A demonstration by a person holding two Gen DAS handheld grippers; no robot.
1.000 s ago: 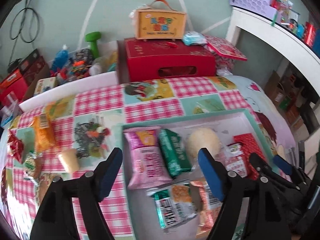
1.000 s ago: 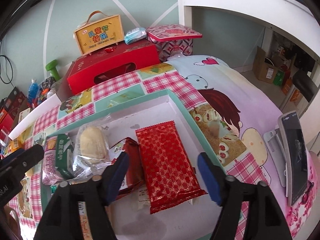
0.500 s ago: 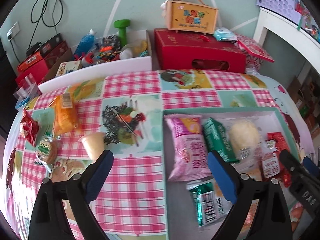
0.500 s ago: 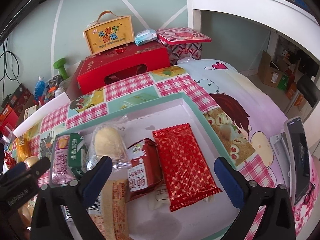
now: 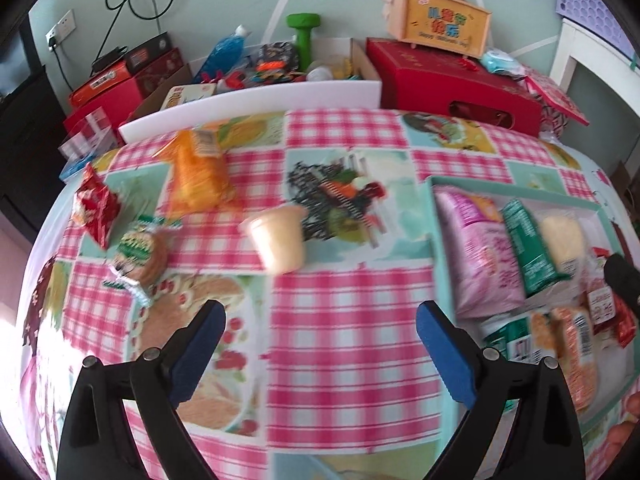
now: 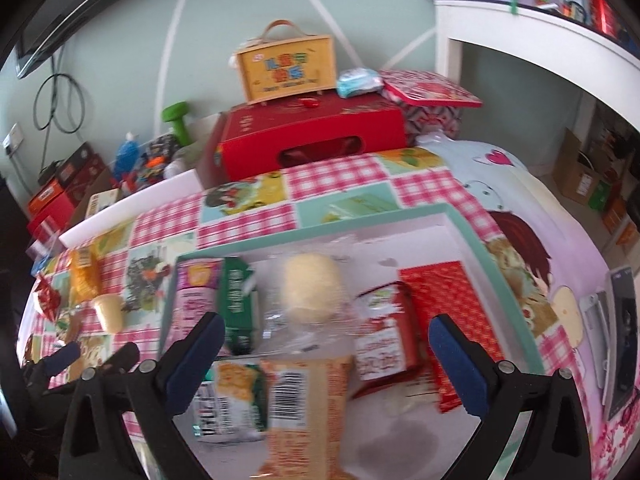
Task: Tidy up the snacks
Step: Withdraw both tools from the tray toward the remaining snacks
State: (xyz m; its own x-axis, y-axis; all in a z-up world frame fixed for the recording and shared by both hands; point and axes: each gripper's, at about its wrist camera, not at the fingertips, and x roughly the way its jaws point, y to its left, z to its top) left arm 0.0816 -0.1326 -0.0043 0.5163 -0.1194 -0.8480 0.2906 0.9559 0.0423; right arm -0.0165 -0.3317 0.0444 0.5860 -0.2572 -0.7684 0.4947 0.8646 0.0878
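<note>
Jaws spread, both empty: your left gripper (image 5: 320, 344) faces the cup (image 5: 277, 238) outside the tray (image 6: 472, 236), presumably next.

We see a smooth printed cloth (image 5: 352, 344) of pink check and picture squares covering the desk. The snack wrappers shine like thin plastic film: the pink packet (image 5: 486, 260), the green packet (image 5: 528, 248), the orange bag (image 5: 198, 172) and the red patterned packet (image 6: 452, 312). A clear crinkled film wraps the pale bun (image 6: 310, 294). The small cup (image 5: 278, 238) looks like glossy plastic. The tray (image 6: 472, 236) seems matt card. Each claw, left (image 5: 320, 340) and right (image 6: 326, 350), is matt black plastic with blue pads.
</note>
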